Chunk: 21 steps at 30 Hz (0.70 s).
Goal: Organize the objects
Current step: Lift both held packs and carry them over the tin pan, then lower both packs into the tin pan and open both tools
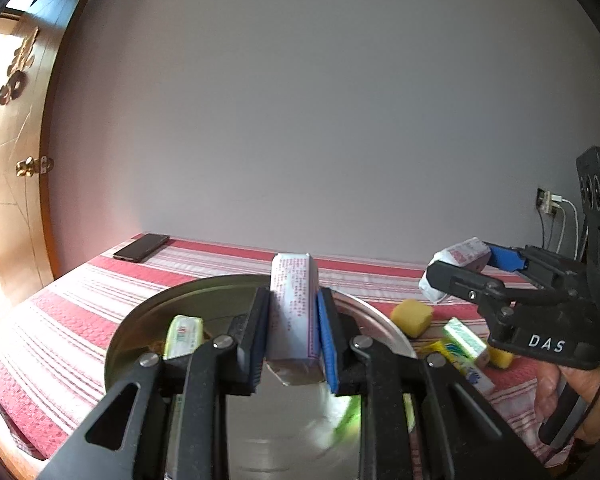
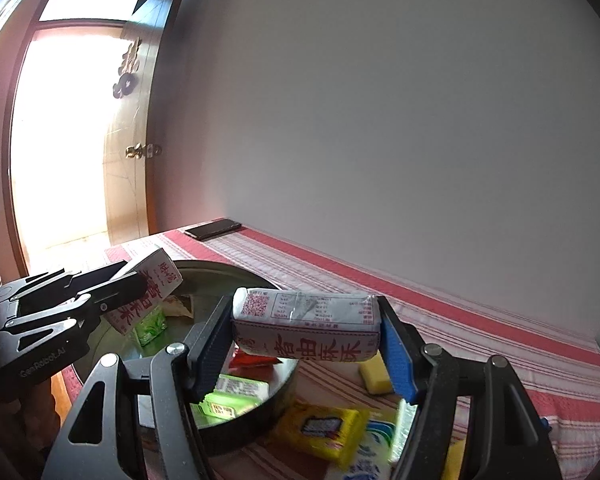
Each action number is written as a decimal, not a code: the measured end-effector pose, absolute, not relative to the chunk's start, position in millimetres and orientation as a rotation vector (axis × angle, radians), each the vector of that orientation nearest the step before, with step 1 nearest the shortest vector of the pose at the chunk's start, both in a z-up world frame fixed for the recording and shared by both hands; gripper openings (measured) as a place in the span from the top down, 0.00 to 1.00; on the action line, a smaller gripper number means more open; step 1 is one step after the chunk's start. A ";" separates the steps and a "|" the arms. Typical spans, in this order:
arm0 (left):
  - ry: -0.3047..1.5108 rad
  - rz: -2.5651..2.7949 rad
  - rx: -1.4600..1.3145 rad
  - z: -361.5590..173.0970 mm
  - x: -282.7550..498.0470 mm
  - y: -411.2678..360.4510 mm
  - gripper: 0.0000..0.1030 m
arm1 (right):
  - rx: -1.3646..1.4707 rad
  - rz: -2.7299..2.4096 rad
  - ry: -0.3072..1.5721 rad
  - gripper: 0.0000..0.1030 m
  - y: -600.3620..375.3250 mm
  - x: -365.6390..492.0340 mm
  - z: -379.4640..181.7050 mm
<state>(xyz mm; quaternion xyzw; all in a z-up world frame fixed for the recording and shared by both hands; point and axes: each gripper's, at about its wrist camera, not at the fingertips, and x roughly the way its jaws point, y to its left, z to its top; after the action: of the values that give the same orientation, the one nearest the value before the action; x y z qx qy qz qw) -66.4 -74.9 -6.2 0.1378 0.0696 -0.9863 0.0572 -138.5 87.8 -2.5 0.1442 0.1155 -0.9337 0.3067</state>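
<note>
Gripping a slim white packet [image 1: 294, 312] endwise over the steel bowl [image 1: 140, 320], the left claw [image 1: 292, 332] is risking a slip on glossy wrap.

Clamping a soft, wide paper packet [image 2: 306, 326] by its ends, half-open, the right claw [image 2: 304, 344] is carrying it beside the bowl [image 2: 236, 276]; squeezing could buckle it.

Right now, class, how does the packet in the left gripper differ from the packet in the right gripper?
The left gripper clamps its white packet across the narrow sides, standing on end; the right gripper holds its white packet lengthwise, lying level. The left one hangs over the metal tray; the right one over the tray's edge. Both carry red print.
</note>
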 end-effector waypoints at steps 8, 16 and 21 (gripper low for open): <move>0.217 -2.944 0.483 -16.4 -77.4 -87.1 0.79 | 0.455 -2.404 0.335 0.33 49.1 -157.9 -11.4; 0.228 -2.919 0.534 -23.6 -80.4 -95.4 0.79 | 0.509 -2.368 0.368 0.33 24.7 -168.7 -24.2; 0.240 -2.907 0.573 -28.9 -83.7 -97.5 0.79 | 0.550 -2.359 0.373 0.33 17.5 -176.7 -34.6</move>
<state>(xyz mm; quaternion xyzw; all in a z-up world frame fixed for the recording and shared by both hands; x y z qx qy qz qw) -83.7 -97.5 -28.9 0.1919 0.0803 -0.9745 0.0844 -176.7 17.5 -34.6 0.2111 0.1433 -0.9057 0.3387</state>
